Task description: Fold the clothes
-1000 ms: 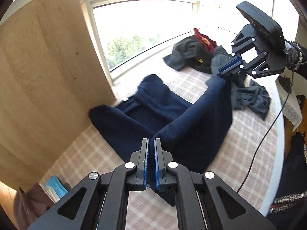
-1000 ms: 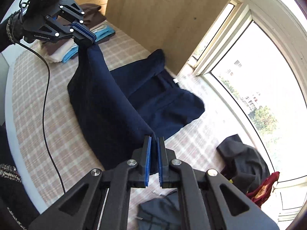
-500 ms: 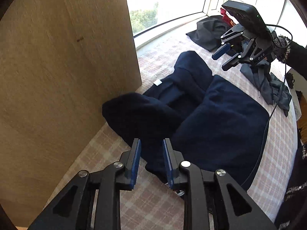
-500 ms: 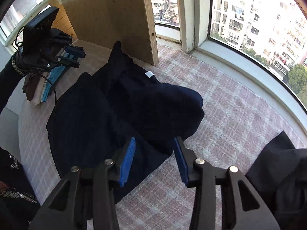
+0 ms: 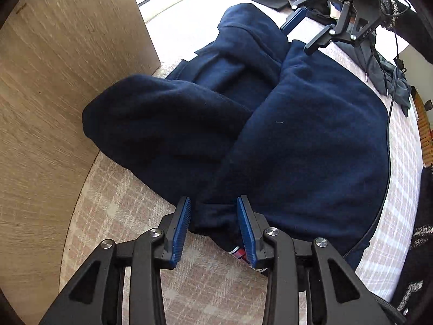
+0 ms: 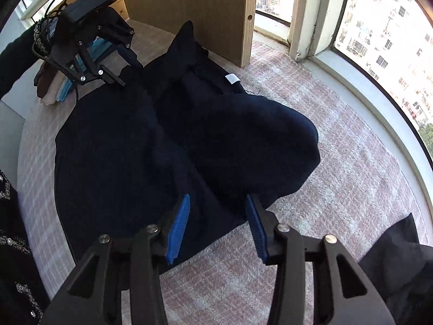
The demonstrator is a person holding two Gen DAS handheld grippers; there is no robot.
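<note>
Lying spread across the plaid surface point(image 5: 113, 205) ahead of both sets of jaws: the navy garment point(image 5: 311, 135), one half folded over the other. Hovering at its near corner with jaws wide apart and gripping nothing: the left gripper point(image 5: 213, 222), blue pads flanking a fold of cloth. Hanging likewise over the opposite edge, jaws spread wide and empty: the right gripper point(image 6: 217, 222), a wooden panel point(image 6: 189, 2) standing beyond the cloth.
</note>
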